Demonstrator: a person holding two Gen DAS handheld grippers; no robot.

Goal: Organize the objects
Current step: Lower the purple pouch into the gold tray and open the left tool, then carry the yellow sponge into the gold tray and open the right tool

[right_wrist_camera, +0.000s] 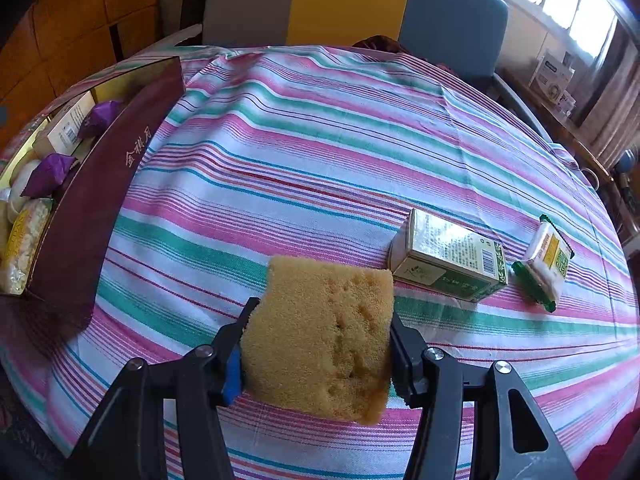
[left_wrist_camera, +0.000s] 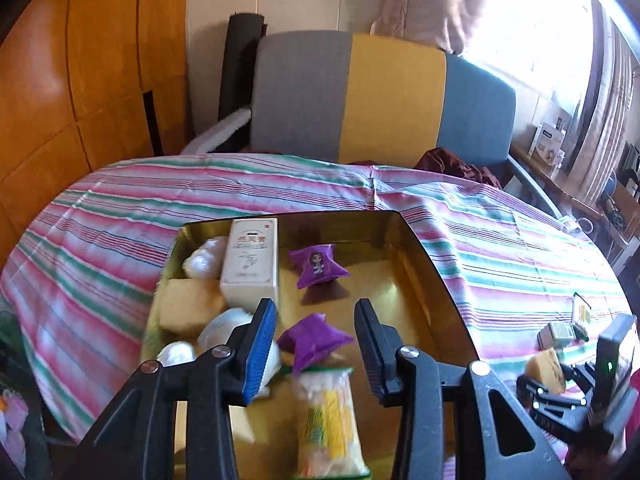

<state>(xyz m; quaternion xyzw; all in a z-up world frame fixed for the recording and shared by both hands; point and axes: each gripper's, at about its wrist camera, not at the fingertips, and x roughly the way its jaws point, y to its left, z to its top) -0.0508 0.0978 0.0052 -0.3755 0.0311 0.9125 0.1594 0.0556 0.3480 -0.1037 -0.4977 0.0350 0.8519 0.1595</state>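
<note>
1. Striped cloth covers the bench [right_wrist_camera: 320,140], chair behind.
2. Right gripper [right_wrist_camera: 318,344] is clamped on a yellow sponge [right_wrist_camera: 324,332], lifted clear, probably bound for the tin [right_wrist_camera: 92,184].
3. Left gripper [left_wrist_camera: 316,344] hangs open over the tin's purple packets [left_wrist_camera: 314,338].
4. Green box [right_wrist_camera: 450,260] and wafer pack [right_wrist_camera: 546,258] wait nearby; the tin's tall wall stands between.

We see a porous yellow sponge [right_wrist_camera: 320,336] clamped between our right tongs [right_wrist_camera: 318,344]; beyond them to the right lie a green box [right_wrist_camera: 448,256] and a snack packet [right_wrist_camera: 546,260].
</note>
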